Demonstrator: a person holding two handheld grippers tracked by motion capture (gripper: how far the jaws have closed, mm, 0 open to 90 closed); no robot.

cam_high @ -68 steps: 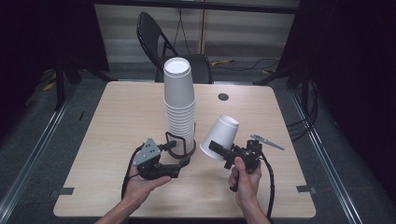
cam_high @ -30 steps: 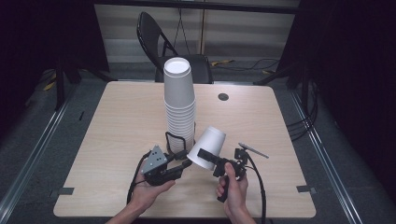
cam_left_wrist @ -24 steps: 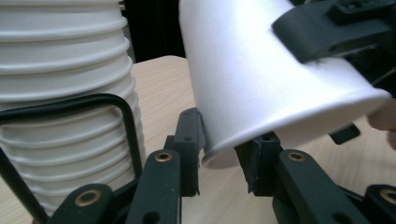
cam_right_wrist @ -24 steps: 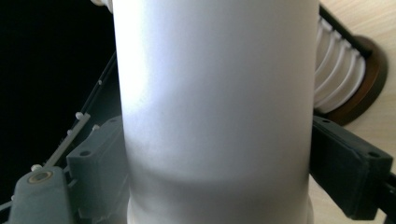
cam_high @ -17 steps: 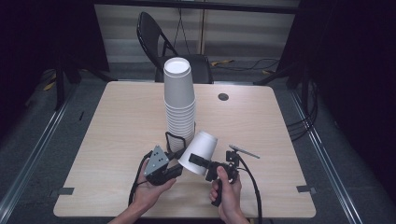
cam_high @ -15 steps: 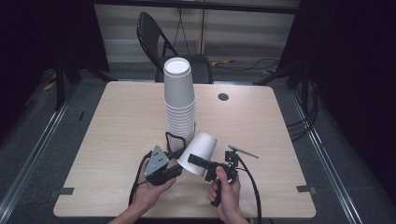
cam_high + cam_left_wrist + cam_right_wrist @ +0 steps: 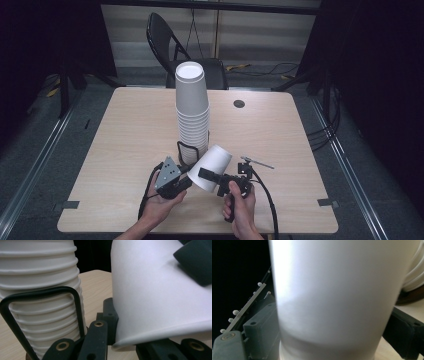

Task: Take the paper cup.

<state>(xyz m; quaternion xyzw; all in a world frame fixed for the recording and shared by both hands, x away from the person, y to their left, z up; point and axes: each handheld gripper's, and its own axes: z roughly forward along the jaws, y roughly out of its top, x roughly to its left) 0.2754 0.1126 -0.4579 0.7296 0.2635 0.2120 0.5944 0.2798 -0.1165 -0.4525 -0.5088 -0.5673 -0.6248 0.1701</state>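
A single white paper cup (image 7: pixel 212 167) is held tilted above the near part of the bench (image 7: pixel 125 130), just in front of the tall stack of cups (image 7: pixel 192 117), its base toward the stack and its open mouth toward the person. Compared with the earlier high views, the cup has been carried leftward and nearer by the right claw (image 7: pixel 207 175), which is clamped on the cup's wall, one jaw lying along the outside. The left claw (image 7: pixel 186 181) has been brought up to the cup's rim, and its jaws have just been closing; in the left gripper view the rim (image 7: pixel 160 333) is seen pinched between them. A handover from right to left is judged to be under way, with release by the right claw not yet made.
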